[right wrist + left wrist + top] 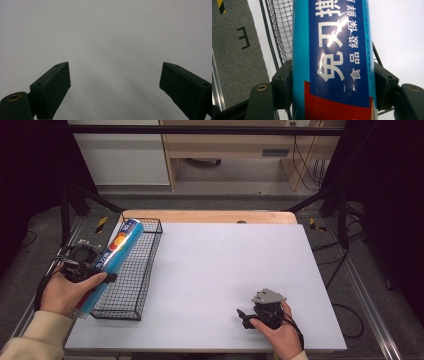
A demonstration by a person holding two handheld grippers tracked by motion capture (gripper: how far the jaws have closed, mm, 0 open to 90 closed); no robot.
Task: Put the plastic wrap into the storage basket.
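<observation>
The blue box (337, 50) bears white Chinese print: 免刃 and 食品级保鲜 (partly cut off).

Glossy blue printed box (337, 60) clamped in my left gripper (333, 82), matt black plastic pads, thin black wire basket (131, 270), smooth matt white tabletop (225, 270), bare wood far edge.

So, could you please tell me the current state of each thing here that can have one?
Left gripper: shut on the blue box, one jaw on each side.
Blue box: held, lying slanted over the basket's left rim, lid closed as far as I can tell.
Wire basket: upright on the table, nothing visible on its floor.
Right gripper: open, holding nothing, over the bare white table.
</observation>
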